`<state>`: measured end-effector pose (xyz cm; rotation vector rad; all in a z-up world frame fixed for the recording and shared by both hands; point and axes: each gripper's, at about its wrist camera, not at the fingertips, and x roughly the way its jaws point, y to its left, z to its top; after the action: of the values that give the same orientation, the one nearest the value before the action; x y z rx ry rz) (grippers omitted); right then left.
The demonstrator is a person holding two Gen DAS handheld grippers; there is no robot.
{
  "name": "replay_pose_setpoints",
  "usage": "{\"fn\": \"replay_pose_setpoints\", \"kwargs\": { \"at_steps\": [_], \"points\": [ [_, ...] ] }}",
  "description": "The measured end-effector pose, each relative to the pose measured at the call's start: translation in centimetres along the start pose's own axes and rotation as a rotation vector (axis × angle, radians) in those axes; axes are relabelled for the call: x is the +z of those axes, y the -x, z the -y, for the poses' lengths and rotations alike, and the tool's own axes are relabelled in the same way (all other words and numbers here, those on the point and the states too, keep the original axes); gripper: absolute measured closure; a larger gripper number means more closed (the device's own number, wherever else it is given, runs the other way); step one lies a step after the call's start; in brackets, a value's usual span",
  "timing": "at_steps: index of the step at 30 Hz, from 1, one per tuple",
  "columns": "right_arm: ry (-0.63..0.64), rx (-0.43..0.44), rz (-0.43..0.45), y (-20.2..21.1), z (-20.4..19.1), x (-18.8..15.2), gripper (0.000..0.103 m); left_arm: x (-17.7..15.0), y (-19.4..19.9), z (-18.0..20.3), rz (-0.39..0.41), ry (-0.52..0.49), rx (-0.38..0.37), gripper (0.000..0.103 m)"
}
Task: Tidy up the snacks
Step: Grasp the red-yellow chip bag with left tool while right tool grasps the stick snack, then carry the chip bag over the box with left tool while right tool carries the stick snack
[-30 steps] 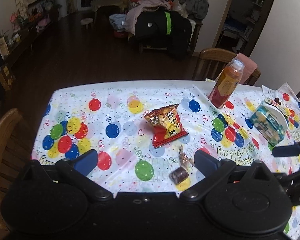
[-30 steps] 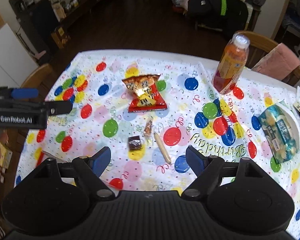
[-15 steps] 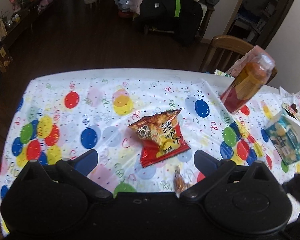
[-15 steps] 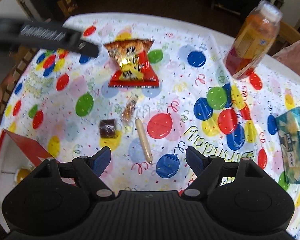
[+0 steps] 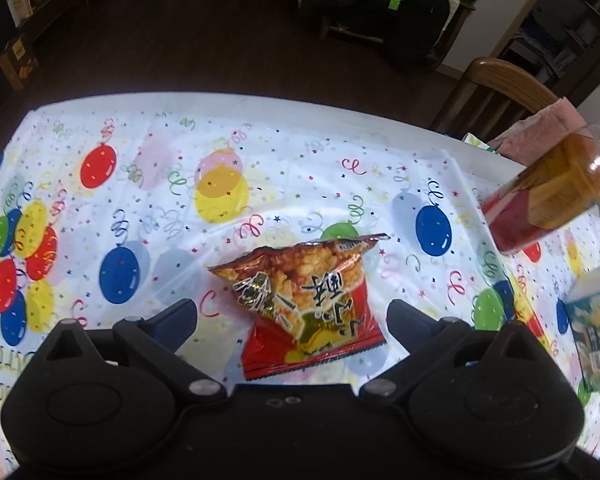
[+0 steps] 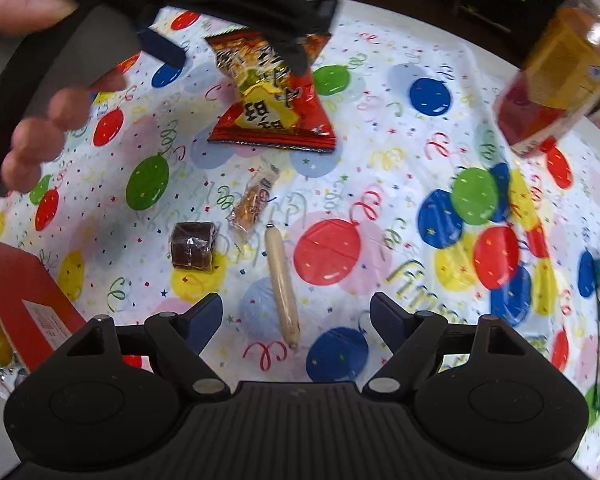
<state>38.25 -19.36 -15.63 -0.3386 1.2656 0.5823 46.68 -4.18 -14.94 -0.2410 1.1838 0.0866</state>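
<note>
Box [image 6: 28, 292] (contents unclear) beside snacks

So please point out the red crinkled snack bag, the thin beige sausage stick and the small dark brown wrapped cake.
Red crinkled snack bag [image 5: 304, 304], left wrist view, middle of its front.
Thin beige sausage stick [image 6: 282, 284], right wrist view, mid-length.
Small dark brown wrapped cake [image 6: 192, 245], right wrist view, top face.
</note>
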Motion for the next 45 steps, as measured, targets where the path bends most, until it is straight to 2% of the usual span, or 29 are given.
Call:
{"fn": "replay_pose_setpoints", "kwargs": {
  "at_steps": [5, 10, 15, 16, 22, 24, 35, 45],
  "points": [
    [0.034, 0.0, -0.027, -2.0, -0.4, 0.3, 0.032, 0.3, -1.5, 0.3, -0.015, 0.018, 0.002, 0.002],
    [0.063, -0.007, -0.041, -3.2, -0.8, 0.3, 0.048, 0.4, -2.6, 0.5, -0.033, 0.04, -0.006, 0.003],
    [0.095, -0.028, -0.021, -3.5, -1.4, 0.4, 0.061, 0.3, -3.4, 0.5, -0.049, 0.045, -0.008, 0.012],
    [0.101, -0.035, -0.02, -3.5, -1.5, 0.4, 0.062, 0.3, -3.5, 0.5, -0.052, 0.038, -0.007, 0.019],
    [0.099, -0.052, -0.015, -3.4, -1.6, 0.4, 0.08, 0.2, -3.3, 0.6, -0.052, 0.027, -0.012, 0.031],
    [0.106, -0.058, -0.014, -3.3, -1.8, 0.3, 0.09, 0.2, -3.2, 0.5, -0.051, 0.026, -0.01, 0.032],
    [0.037, -0.074, 0.006, -1.8, -1.4, -0.1, 0.092, -0.4, -1.2, -0.3, -0.036, 0.002, -0.008, 0.037],
    [-0.055, -0.08, 0.059, 3.4, 0.0, -1.2, 0.092, -1.3, 3.4, -0.9, -0.001, -0.031, -0.05, 0.037]
  ]
}}
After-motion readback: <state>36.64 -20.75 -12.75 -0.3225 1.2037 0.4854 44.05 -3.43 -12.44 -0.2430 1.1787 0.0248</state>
